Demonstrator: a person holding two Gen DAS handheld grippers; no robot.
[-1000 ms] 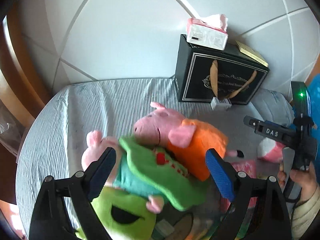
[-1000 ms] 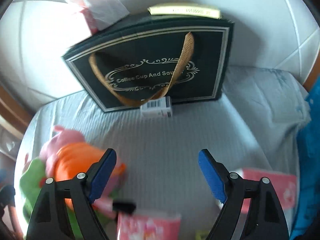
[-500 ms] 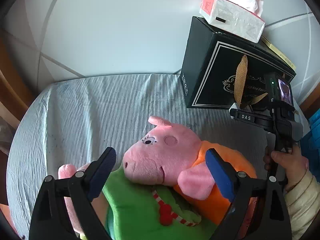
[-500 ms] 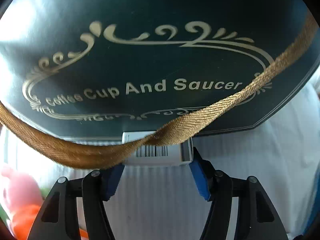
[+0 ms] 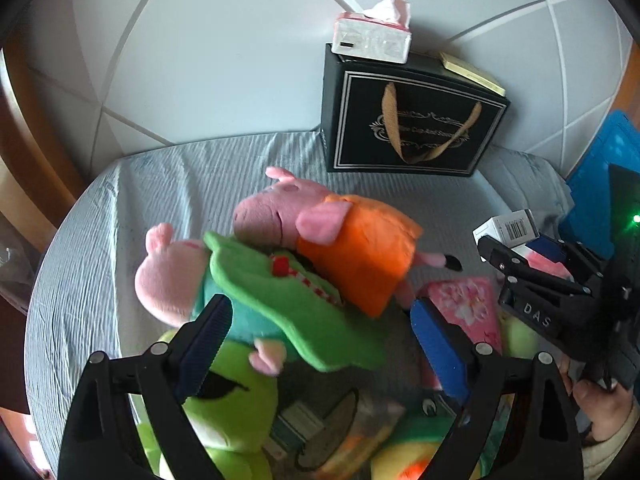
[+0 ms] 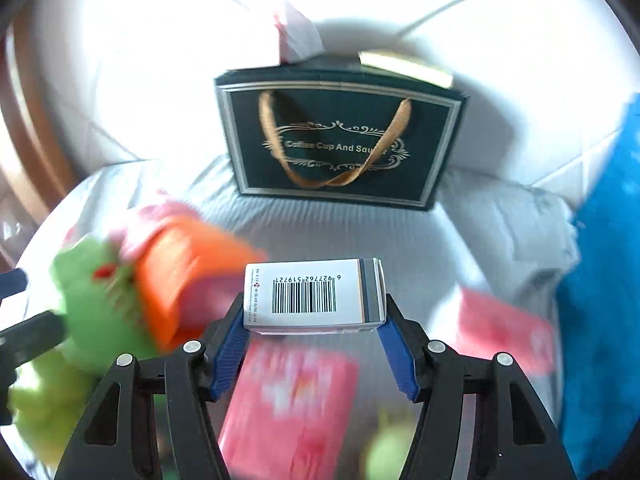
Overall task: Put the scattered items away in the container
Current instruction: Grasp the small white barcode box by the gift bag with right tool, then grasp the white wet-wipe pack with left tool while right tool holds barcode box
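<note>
Two grippers are up over the pile of toys. The right gripper (image 6: 314, 330) pinches a small white box (image 6: 314, 298) by its two short ends, so the box sits flat and will not slip. The left gripper (image 5: 320, 344) is spread wide with nothing in it, at 6 o'clock from the pig in the orange dress (image 5: 340, 248), maybe ready for a toy. I cannot tell which thing is the container; a blue one (image 5: 600, 184) at 3 o'clock could be it.
</note>
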